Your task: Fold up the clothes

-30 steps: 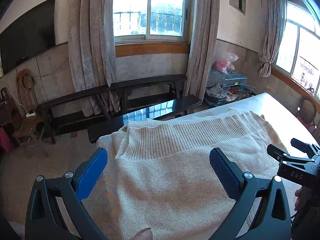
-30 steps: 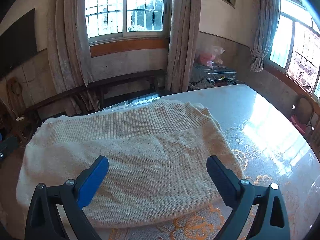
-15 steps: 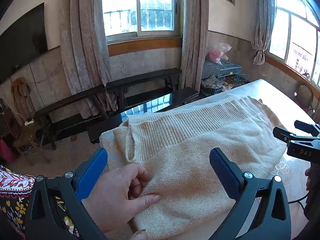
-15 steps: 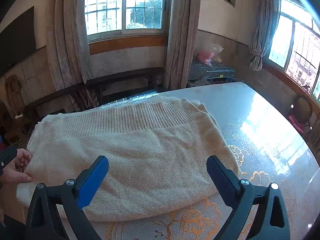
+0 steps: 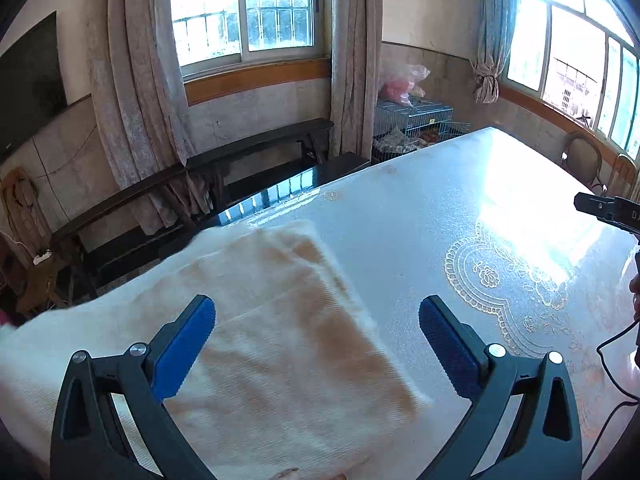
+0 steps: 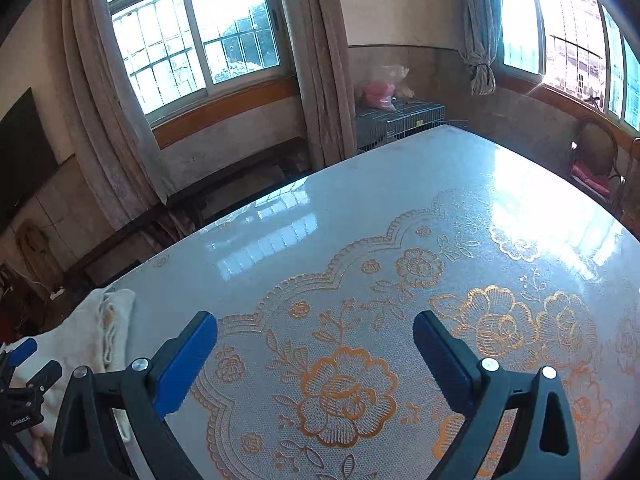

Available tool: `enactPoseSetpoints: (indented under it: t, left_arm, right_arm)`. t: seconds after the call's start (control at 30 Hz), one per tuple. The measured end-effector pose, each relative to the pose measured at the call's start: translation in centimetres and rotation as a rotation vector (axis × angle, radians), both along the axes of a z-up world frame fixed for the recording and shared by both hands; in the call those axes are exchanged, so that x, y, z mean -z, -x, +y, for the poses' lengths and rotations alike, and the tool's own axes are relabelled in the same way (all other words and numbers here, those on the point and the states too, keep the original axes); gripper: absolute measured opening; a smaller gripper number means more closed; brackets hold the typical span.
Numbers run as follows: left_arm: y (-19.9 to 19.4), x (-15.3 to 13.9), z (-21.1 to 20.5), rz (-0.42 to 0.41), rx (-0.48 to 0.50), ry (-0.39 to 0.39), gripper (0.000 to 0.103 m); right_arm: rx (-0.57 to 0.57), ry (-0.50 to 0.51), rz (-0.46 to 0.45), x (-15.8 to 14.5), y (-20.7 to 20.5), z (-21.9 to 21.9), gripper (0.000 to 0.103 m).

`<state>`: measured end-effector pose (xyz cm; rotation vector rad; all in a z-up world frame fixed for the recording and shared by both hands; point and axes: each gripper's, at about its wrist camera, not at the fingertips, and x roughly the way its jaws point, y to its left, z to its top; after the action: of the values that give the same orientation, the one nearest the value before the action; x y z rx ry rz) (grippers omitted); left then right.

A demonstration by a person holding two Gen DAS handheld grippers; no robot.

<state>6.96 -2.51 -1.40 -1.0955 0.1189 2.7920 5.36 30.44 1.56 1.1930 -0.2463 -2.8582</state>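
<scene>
The cream knitted sweater (image 5: 256,344) lies folded flat at the left edge of the glossy floral-patterned tabletop (image 6: 400,240), apparently finished, while the left gripper (image 5: 316,340) and right gripper (image 6: 316,344) hover wide, holding nothing.

1 sweater (image 5: 280,344), 2 grippers: left (image 5: 316,334), right (image 6: 314,346); 1 table (image 6: 360,216); 2 windows.

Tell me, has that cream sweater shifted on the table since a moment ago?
Yes. In the right wrist view the sweater now lies at the table's left edge, leaving the floral pattern bare.
</scene>
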Motion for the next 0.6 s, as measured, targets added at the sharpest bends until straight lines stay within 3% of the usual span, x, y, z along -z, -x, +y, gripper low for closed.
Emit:
enactPoseSetpoints:
  t: [0.17,0.27,0.4,0.53,0.6]
  left_arm:
    - [-0.8,-1.2,0.2,0.015,0.044,-0.01,0.103]
    - [-1.1,-2.2,1.3,0.019,0.108,-0.016,0.103]
    - [-1.3,-2.7,5.2,-0.009,0.26,-0.004,0.103]
    - [-2.8,-3.5,10.5,0.035,0.462,0.028,0.103]
    - [-4.0,-3.8,12.9,0.081,0.584,0.026,0.103]
  right_arm:
    - [0.026,0.061,-0.01,-0.4,-3.9,2.2,0.101]
    - [0.04,0.148,-0.003,-1.4,-7.4,4.4,0.101]
    - [0.105,0.283,0.057,-3.2,-13.1,7.9,0.101]
    - [0.259,0.386,0.12,-4.5,-18.9,10.8,0.101]
    - [0.359,0.37,0.151,-5.0,-21.9,11.3,0.101]
